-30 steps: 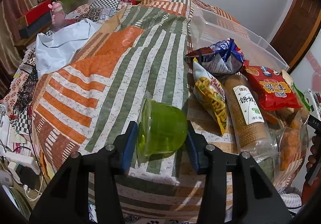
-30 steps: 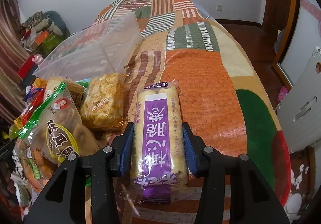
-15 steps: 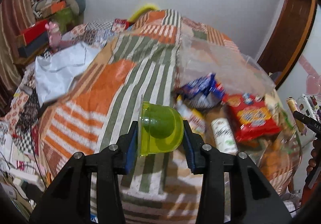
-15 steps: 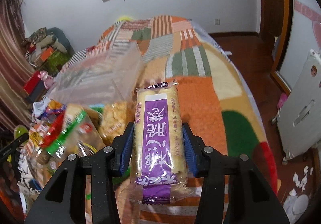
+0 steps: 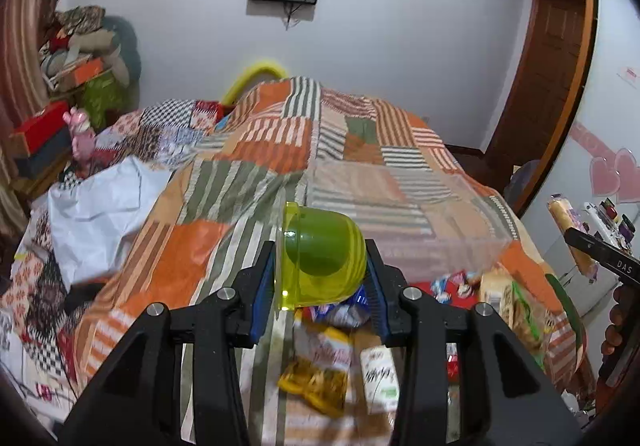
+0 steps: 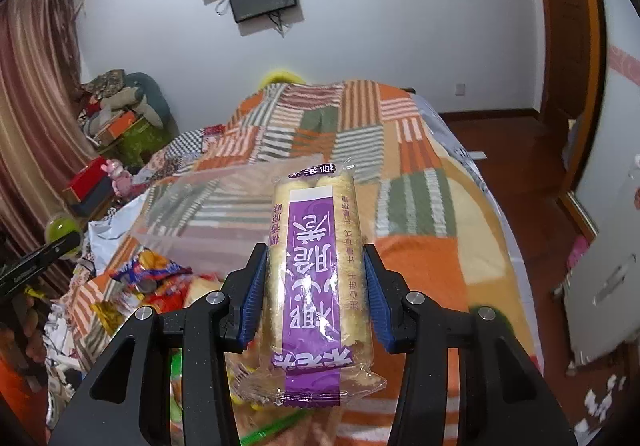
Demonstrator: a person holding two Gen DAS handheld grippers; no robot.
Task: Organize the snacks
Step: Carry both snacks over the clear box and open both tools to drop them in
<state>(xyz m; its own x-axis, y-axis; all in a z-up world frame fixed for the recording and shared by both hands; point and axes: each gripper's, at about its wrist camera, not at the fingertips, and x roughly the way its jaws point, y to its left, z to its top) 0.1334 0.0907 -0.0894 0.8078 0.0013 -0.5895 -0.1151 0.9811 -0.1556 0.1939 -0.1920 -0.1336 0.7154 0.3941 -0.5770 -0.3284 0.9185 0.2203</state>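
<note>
My left gripper is shut on a yellow-green jelly cup, held on its side above the bed. My right gripper is shut on a long purple-labelled pack of rice rolls, lifted clear of the quilt. A clear plastic bin lies on the patchwork quilt ahead of both grippers; it shows again as the clear bin left of the pack. Loose snack bags lie below the cup. The right gripper with its pack appears at the right edge of the left wrist view.
The patchwork quilt covers the bed. A white sheet is crumpled at its left. More snack bags pile at the bed's near left. Boxes and clutter stand by the curtain. A white cabinet is on the right.
Both grippers have risen with their loads: the jelly cup and the rice roll pack came up off the quilt, and more of the wall and screen shows above the bed.
</note>
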